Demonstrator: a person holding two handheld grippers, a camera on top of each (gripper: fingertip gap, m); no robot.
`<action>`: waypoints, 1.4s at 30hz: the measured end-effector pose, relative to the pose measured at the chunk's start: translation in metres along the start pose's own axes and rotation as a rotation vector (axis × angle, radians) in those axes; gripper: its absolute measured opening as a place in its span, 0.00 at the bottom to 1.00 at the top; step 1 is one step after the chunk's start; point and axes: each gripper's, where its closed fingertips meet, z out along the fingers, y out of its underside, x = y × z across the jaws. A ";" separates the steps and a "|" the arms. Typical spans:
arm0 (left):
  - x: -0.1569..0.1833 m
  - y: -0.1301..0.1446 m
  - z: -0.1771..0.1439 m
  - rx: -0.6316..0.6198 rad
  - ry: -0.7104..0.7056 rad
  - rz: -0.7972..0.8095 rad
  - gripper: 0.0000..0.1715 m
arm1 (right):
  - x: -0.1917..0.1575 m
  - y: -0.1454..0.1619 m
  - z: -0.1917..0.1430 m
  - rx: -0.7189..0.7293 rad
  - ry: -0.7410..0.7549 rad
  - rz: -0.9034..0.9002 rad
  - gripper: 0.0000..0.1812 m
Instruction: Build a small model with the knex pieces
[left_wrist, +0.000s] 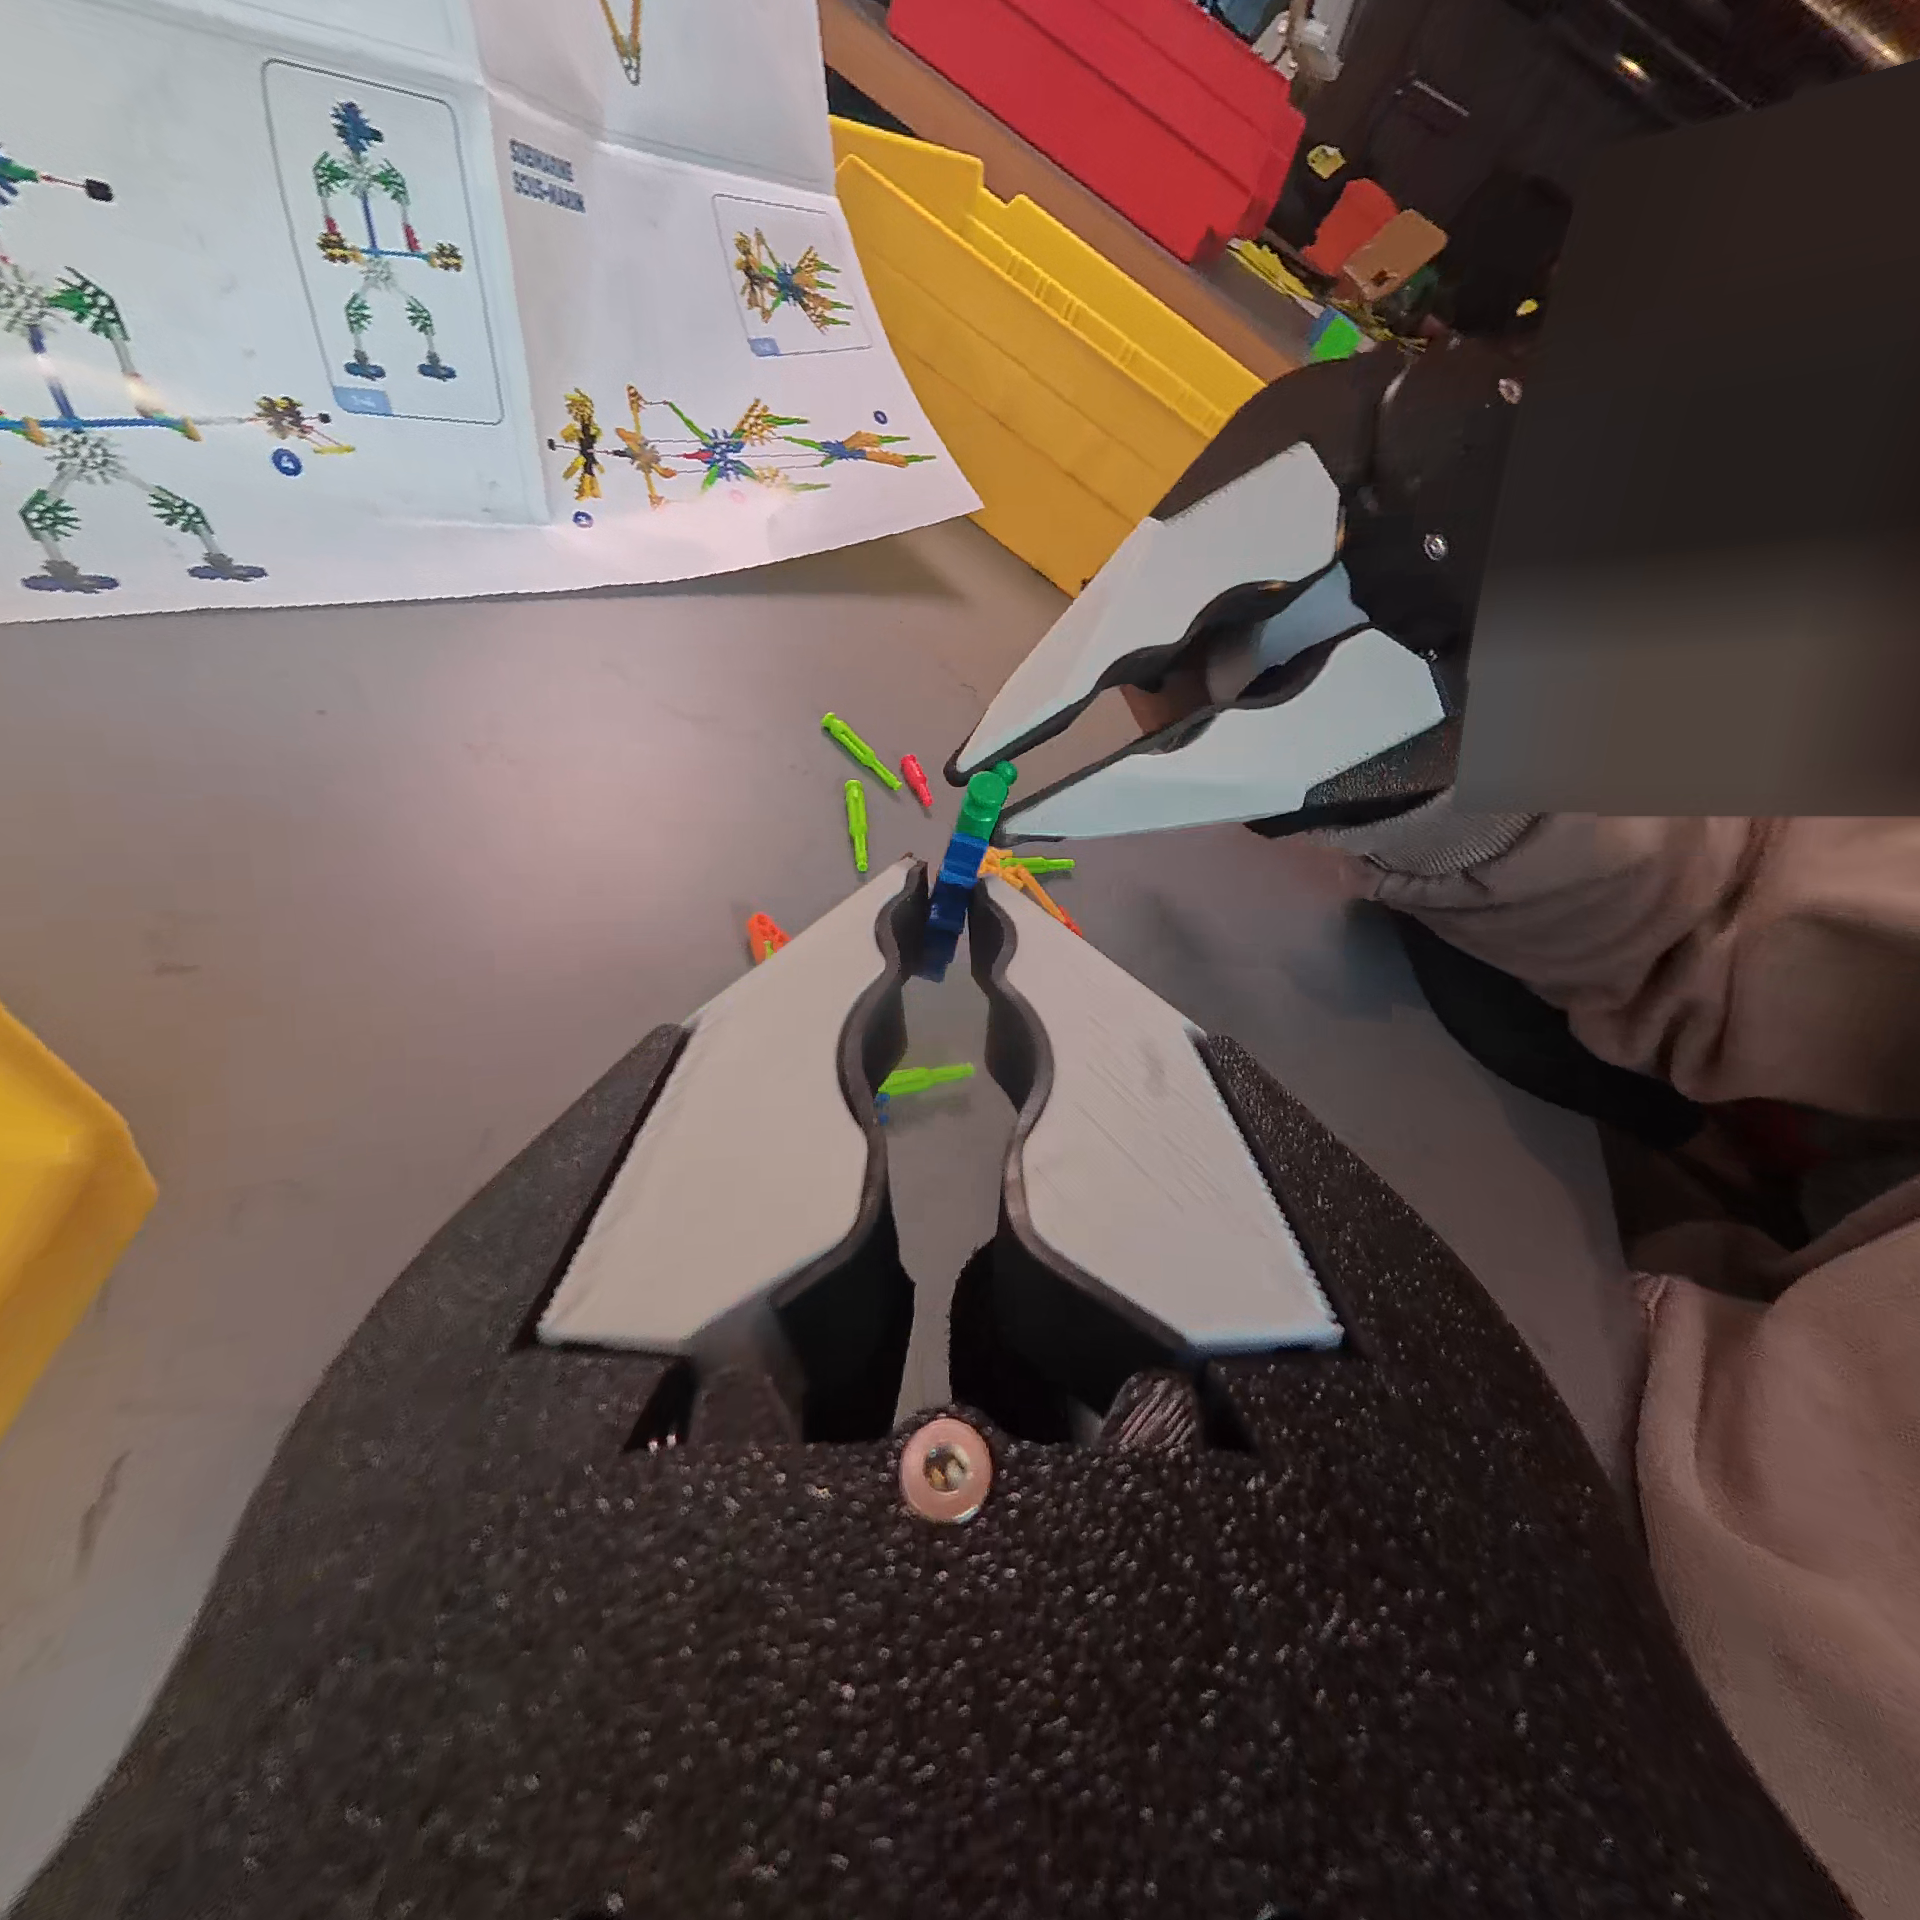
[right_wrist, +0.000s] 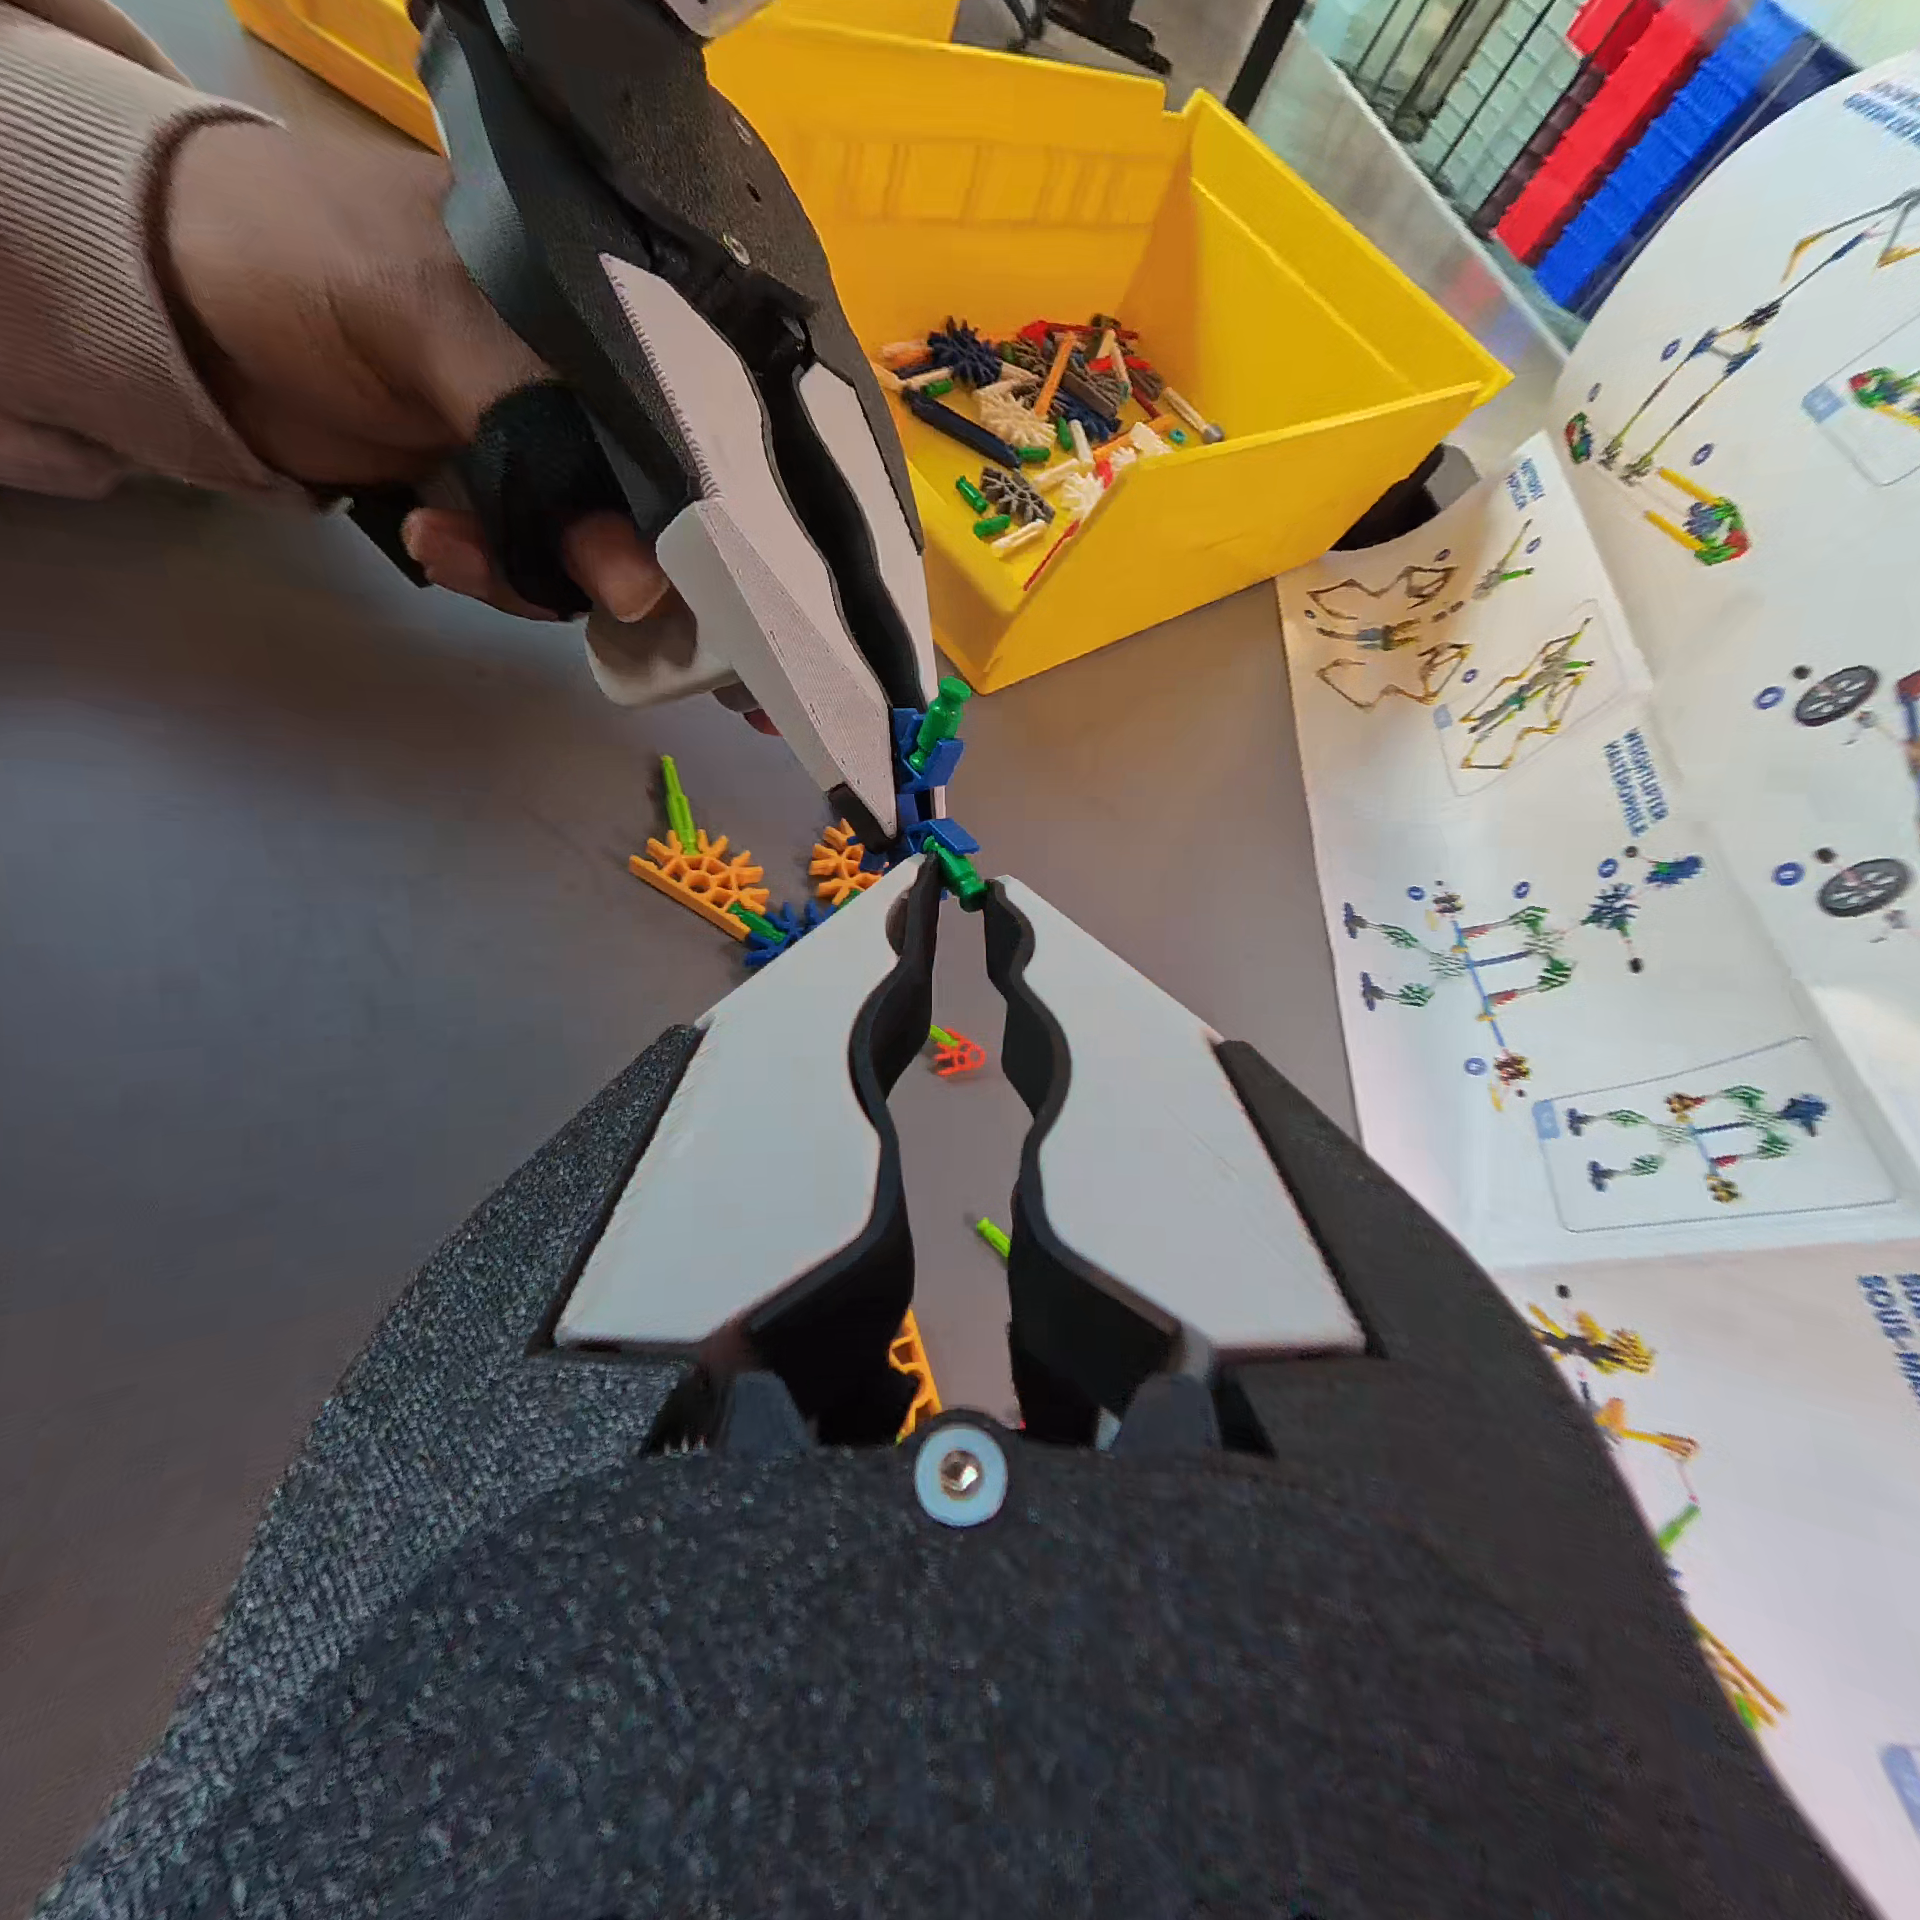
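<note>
Blue connector (left_wrist: 951, 894) half-hidden, pinched by left hand-held gripper (left_wrist: 940, 883); right hand-held gripper (right_wrist: 951, 883) pinches its green rod (right_wrist: 958, 876).

Your instruction sheet (left_wrist: 416, 312) runs off the left wrist view's top and left edges, and the yellow bin (left_wrist: 52, 1195) is cut at left. In the right wrist view, the orange piece (right_wrist: 914, 1371) lies half hidden behind your right gripper's fingers (right_wrist: 790, 1143).
</note>
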 end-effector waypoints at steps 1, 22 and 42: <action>-0.003 -0.002 -0.001 0.013 -0.024 -0.005 0.04 | 0.002 -0.001 0.002 -0.012 0.049 -0.033 0.03; -0.029 -0.019 0.000 0.153 -0.151 -0.105 0.03 | 0.023 -0.004 0.017 -0.083 0.410 -0.288 0.01; -0.011 0.010 0.008 0.004 -0.004 -0.012 0.03 | 0.059 0.126 0.006 -0.386 0.120 0.287 0.02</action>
